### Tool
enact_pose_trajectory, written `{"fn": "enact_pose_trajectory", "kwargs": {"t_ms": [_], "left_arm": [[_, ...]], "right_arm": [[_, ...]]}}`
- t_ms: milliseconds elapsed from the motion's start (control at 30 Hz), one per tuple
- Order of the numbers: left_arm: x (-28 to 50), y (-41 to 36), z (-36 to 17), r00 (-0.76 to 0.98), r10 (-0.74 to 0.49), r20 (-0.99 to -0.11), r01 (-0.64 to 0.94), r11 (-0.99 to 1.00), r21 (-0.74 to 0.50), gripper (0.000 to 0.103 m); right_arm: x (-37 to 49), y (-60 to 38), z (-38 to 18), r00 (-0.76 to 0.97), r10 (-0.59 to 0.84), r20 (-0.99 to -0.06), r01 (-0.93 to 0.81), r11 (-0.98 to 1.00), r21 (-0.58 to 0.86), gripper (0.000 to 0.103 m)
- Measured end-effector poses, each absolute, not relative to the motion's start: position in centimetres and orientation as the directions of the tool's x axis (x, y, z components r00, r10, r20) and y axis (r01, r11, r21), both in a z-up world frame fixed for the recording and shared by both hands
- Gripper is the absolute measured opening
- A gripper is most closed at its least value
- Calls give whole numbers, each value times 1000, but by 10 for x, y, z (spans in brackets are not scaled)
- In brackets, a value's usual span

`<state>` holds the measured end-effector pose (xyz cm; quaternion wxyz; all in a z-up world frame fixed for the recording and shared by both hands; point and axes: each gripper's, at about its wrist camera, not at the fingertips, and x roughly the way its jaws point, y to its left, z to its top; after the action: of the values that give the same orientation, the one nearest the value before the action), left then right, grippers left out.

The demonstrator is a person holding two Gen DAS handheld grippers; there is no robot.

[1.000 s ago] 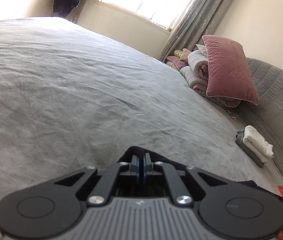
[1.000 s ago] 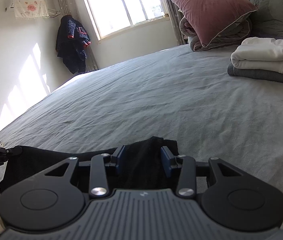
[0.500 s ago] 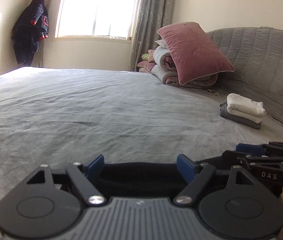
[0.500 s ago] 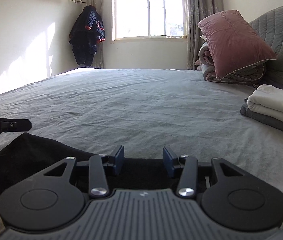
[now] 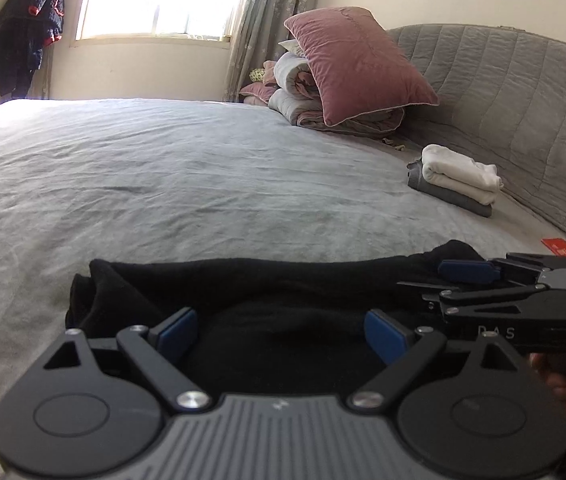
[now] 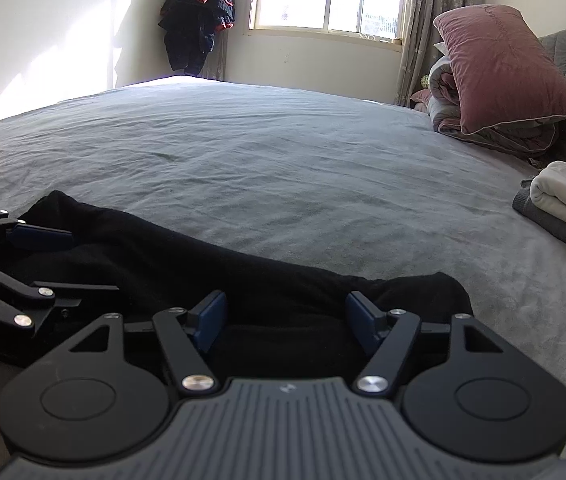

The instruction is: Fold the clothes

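A black garment is seen lying in a long, partly folded band along the near edge of the grey bedspread, released between the two handheld grippers. The left gripper is held with its jaws spread wide, having just been opening, the cloth lying slack between its blue pads unpressed; the right gripper is likewise parted and just opened over the other end. The fold could be undone if a pad is dragged back through the loose fabric, or the band could be pulled off the bed edge. Farther off, a folded white-and-grey stack and a pink pillow are seen.
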<state>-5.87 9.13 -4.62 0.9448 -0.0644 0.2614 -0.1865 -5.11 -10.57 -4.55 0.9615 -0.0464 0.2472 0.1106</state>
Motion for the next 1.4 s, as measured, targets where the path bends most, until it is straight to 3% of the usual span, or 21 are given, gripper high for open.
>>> {"fn": "enact_pose_trajectory", "kwargs": {"t_ms": [133,200,267,367,733,867,967,1167,1300,1400], "left_arm": [[-52,88,-43,809,-261,-527,185,964,-193,88],[-50,81,-52,812,-195,-550,154,981,-121,87],[-53,69,-65,834,-149,-531,169,986,-11,90],[-53,70,-61,831,-145,-538,165,986,-11,90],[-106,93,-38,877,-130,-463,52,983,-178,91],[-110,91,-55,857,-101,-505,36,990,-136,91],[-116,85,-54,863,-80,-499,41,995,-89,91],[-127,94,-36,850,-75,-521,-16,985,-169,92],[-128,104,-26,825,-59,-562,-79,973,-218,93],[-128,112,-21,810,-52,-585,-118,961,-249,98]], "right_arm": [[-54,-116,-38,864,163,-476,-162,986,44,70],[-51,-114,-43,856,125,-502,-142,990,4,70],[-47,-108,-54,832,84,-548,-144,987,-69,77],[-45,-108,-59,837,80,-542,-148,985,-83,80],[-89,-127,-36,878,80,-472,-84,996,12,81],[-97,-131,-39,873,88,-479,-82,996,34,82],[-90,-132,-51,835,55,-548,-54,998,18,83],[-101,-133,-45,854,61,-516,-46,998,42,91],[-103,-135,-36,862,36,-505,-6,998,60,102],[-101,-141,-29,835,51,-548,23,992,127,103]]}}
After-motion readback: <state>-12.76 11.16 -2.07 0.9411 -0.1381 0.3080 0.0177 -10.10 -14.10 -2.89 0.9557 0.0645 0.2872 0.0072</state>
